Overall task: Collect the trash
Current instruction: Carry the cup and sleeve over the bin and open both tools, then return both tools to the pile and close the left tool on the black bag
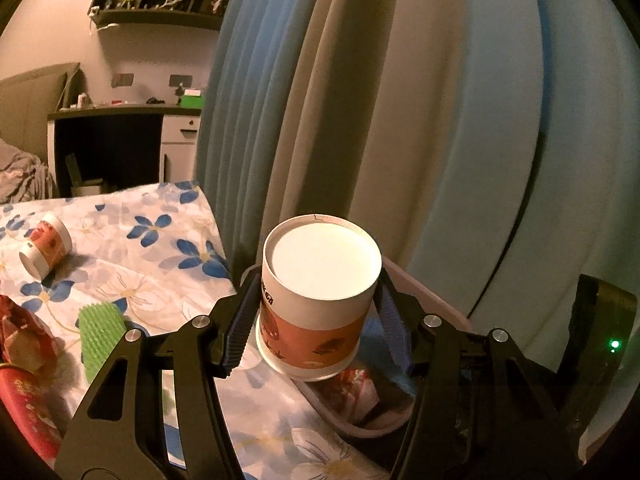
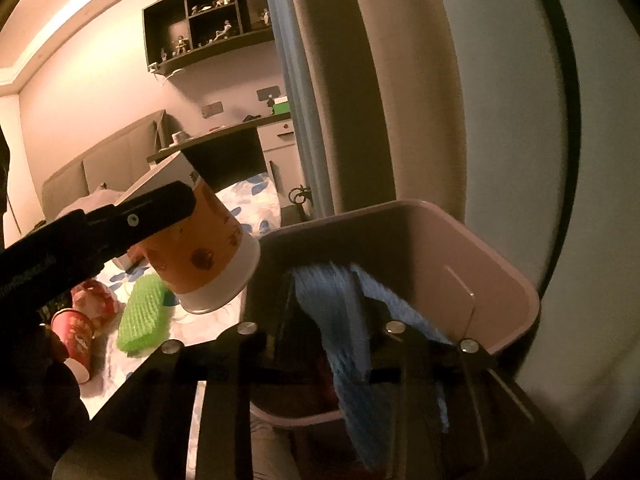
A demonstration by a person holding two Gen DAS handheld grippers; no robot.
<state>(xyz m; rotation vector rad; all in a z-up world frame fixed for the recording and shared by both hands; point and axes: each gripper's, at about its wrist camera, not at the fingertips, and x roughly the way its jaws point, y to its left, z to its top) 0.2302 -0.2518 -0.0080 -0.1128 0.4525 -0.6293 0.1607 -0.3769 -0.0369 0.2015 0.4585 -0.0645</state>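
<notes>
The left gripper [image 1: 318, 326] is clamped across the sides of an upside-down paper cup [image 1: 318, 302], its white base facing the lens and its rim pointing down toward the pink bin [image 1: 440, 300] at the bed's edge. From the right wrist view the same cup [image 2: 200, 248] hangs tilted at about ten o'clock from that bin [image 2: 500, 280], its rim just short of the near wall and not yet over the opening. The right gripper [image 2: 352, 320] reaches into the bin with its blue-padded fingers parted; I cannot see anything between them, and the dark interior hides whatever lies at the bottom. The likeliest slip, I judge, is letting the cup go too early: it could strike the bin's wall and roll back onto the flowered bedspread [image 1: 160, 264]. The thin paper may also buckle or slide if the squeeze changes. The right gripper, sitting inside the bin, could block the drop or nudge the light bin off the mattress edge when it withdraws. Farther out, at about nine o'clock in the left view, a second paper cup [image 1: 46, 246] lies on its side, with a green ridged item [image 1: 98, 340] at eight o'clock and red wrappers [image 1: 24, 344] beyond; a red cup [image 2: 76, 340] lies at eight o'clock in the right view. All remain uncollected, and a careless sweep of either arm could scatter them.
</notes>
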